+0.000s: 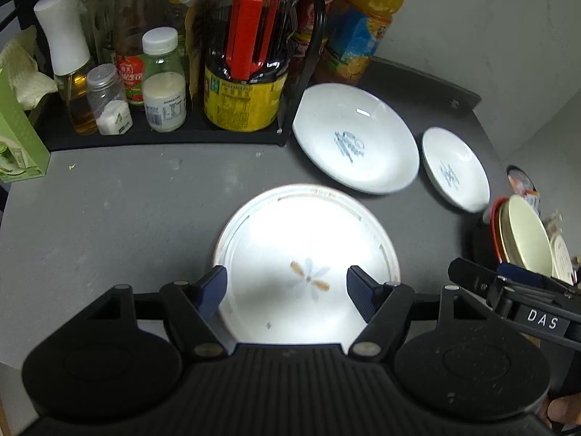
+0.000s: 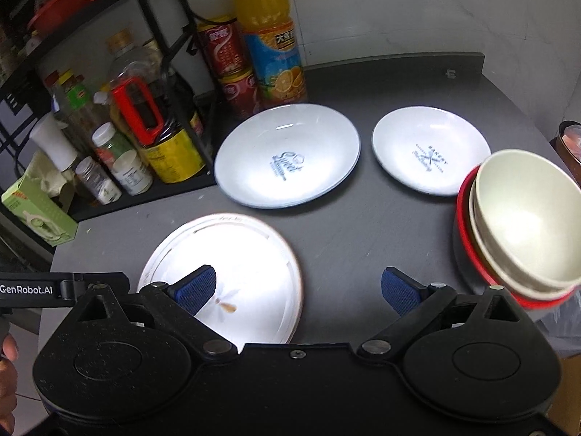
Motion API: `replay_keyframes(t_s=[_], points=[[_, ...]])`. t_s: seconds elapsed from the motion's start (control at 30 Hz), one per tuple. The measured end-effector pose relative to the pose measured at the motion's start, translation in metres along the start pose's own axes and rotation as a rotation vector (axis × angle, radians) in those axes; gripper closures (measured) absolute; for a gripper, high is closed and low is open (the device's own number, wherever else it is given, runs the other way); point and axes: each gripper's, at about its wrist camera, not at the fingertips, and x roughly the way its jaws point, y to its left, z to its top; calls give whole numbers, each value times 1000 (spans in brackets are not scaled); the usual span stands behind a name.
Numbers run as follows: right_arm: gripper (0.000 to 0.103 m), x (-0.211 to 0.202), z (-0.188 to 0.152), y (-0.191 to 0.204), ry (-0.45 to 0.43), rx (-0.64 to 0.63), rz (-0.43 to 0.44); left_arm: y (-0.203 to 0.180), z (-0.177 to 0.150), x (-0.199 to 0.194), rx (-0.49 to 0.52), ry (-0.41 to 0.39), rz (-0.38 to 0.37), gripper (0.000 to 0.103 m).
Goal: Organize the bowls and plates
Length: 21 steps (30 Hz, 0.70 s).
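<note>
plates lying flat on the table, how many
3: the flower plate nearest the grippers, the large white plate by the bottle rack, the small white plate to its right. None looks hidden.
</note>
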Motion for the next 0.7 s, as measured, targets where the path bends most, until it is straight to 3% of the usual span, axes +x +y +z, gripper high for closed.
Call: replay_keyframes(t_s=[0.4, 0.53, 0.7], points=[[5, 34, 53, -31, 48, -87, 14, -28, 33, 26, -126, -10, 42, 32], [5, 46, 68, -36, 59, -99, 77, -34, 40, 37, -171, -11, 51, 32], [8, 61, 86, -38, 42, -131, 85, -34, 51, 48, -246, -29, 63, 32]])
